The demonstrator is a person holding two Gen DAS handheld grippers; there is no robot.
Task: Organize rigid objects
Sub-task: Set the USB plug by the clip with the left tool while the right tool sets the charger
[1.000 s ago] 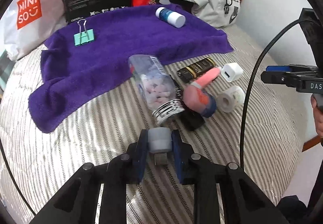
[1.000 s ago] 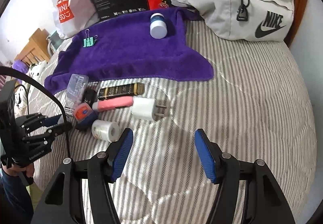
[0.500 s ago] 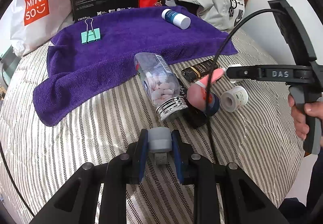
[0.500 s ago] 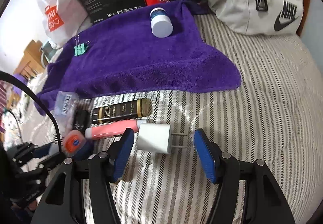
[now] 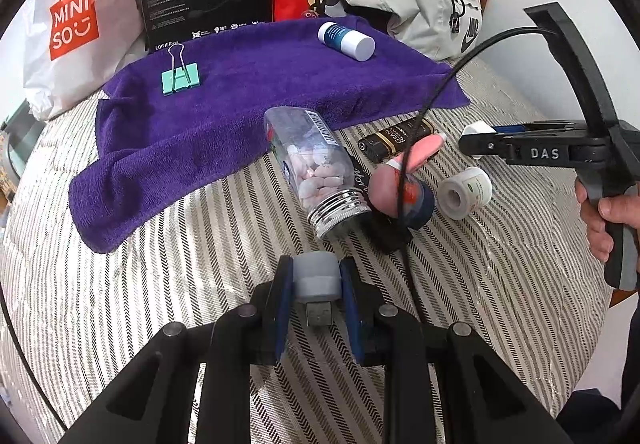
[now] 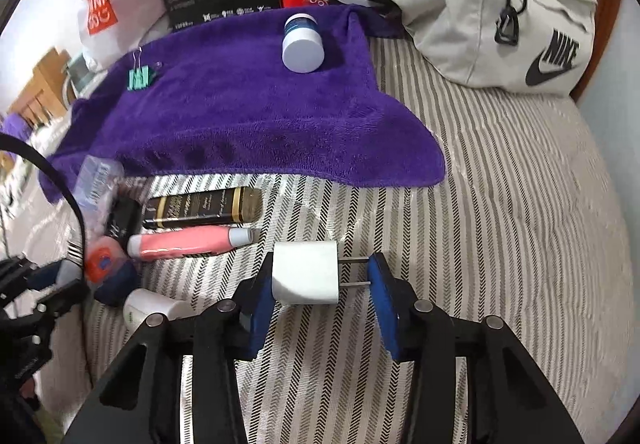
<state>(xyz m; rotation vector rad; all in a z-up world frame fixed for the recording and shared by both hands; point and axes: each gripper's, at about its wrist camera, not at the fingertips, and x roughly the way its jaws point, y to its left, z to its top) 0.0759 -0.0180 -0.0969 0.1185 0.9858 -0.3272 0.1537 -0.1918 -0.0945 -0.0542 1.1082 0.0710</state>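
Left gripper (image 5: 316, 280) pinches grey USB adapter (image 5: 316, 276) above striped bedspread (image 5: 160, 284). Right gripper (image 6: 320, 284) spread around white charger plug (image 6: 306, 272), prongs near right pad, not yet clamped. Purple towel (image 5: 240, 99) holds only binder clip (image 5: 180, 77) and white-capped bottle (image 5: 346, 41). Pill jar (image 5: 316, 171), pink tube (image 6: 188, 242), black-gold tube (image 6: 202, 205), tape roll (image 5: 466, 191) lie off towel: task looks early.
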